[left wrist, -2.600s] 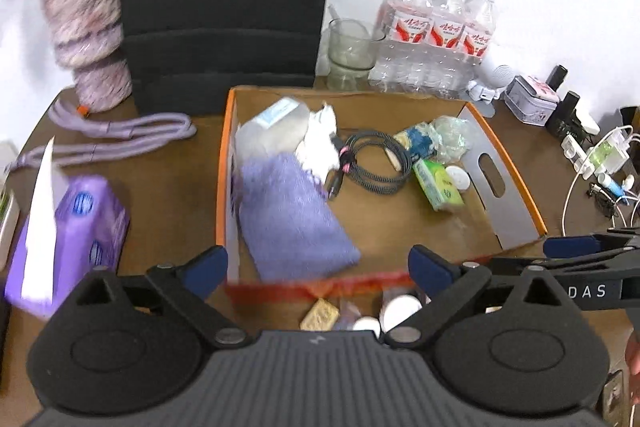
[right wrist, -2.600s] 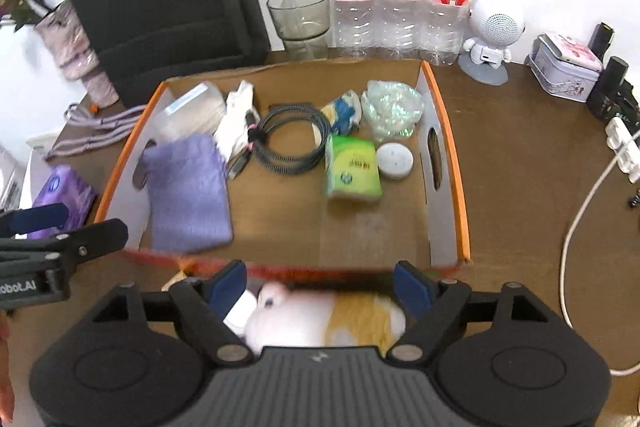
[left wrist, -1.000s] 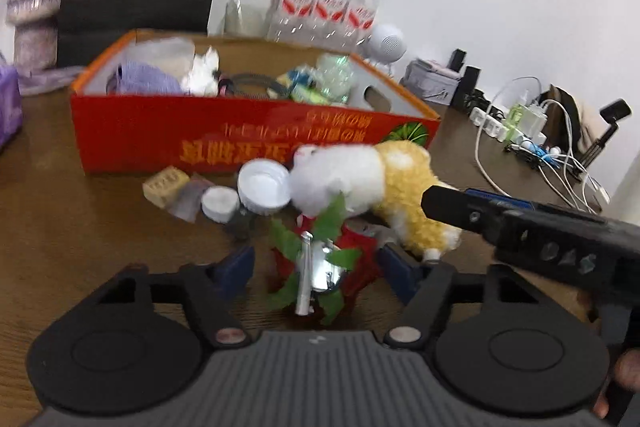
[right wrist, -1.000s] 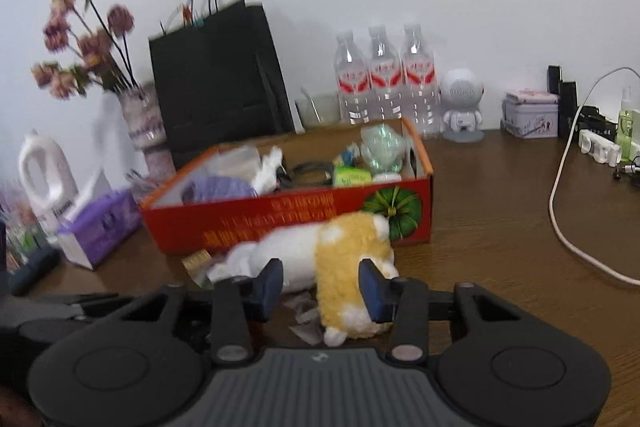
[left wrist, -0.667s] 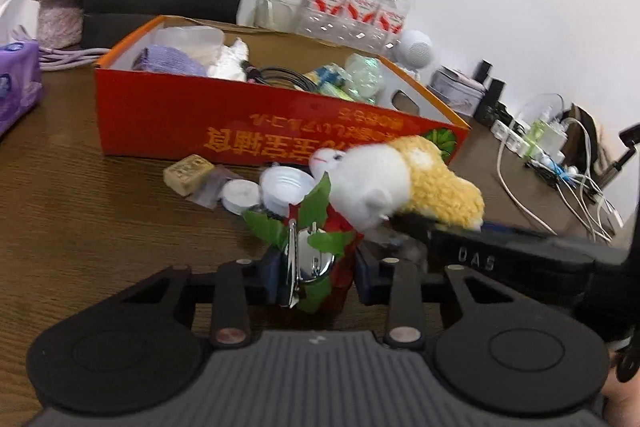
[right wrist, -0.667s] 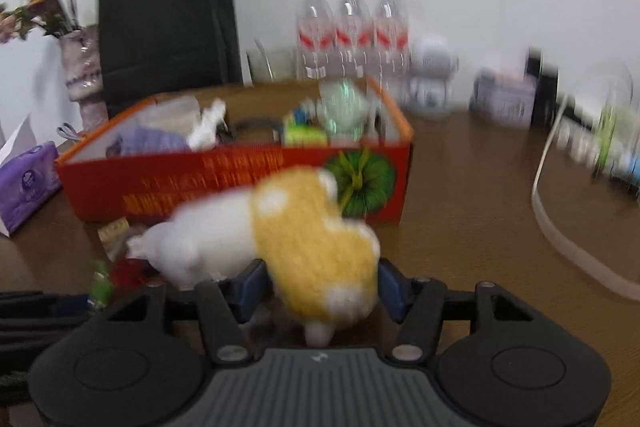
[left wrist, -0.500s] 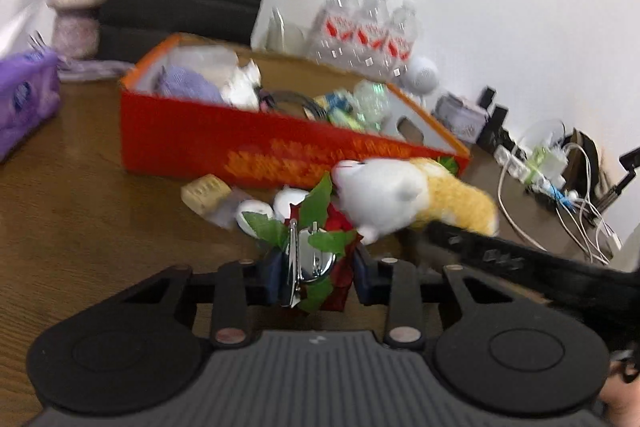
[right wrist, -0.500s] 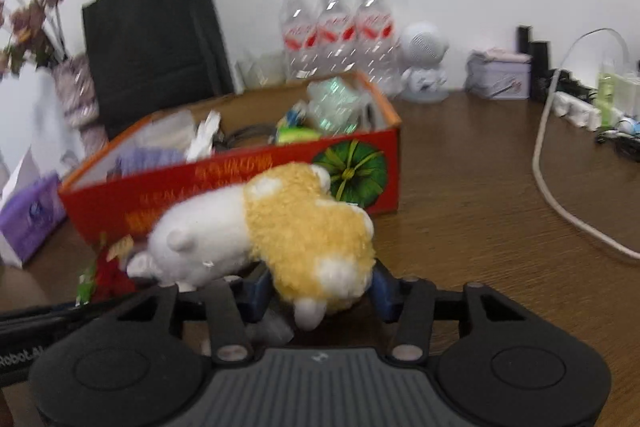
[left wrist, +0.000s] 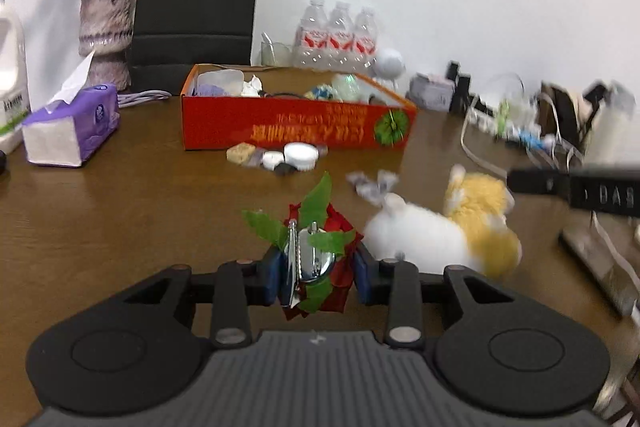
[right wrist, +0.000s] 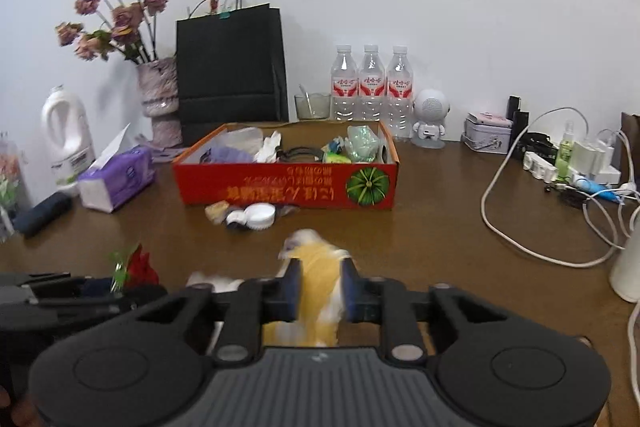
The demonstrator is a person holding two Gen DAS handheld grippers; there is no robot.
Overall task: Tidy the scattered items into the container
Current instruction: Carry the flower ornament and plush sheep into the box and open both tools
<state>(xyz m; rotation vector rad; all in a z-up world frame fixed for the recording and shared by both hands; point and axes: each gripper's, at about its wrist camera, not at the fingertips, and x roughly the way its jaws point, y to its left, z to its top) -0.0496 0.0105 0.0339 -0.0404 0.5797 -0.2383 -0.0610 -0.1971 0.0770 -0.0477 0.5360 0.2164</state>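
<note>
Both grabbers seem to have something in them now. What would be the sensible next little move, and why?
Probably carry both forward over the red box and drop them in. The left gripper clamps the red flower, the right gripper's jaws are closing on the plush toy, and the box stands open-topped ahead.

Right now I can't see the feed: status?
Left gripper shut on red flower. Right gripper closing on plush toy. Box ahead, small items before it.
</note>
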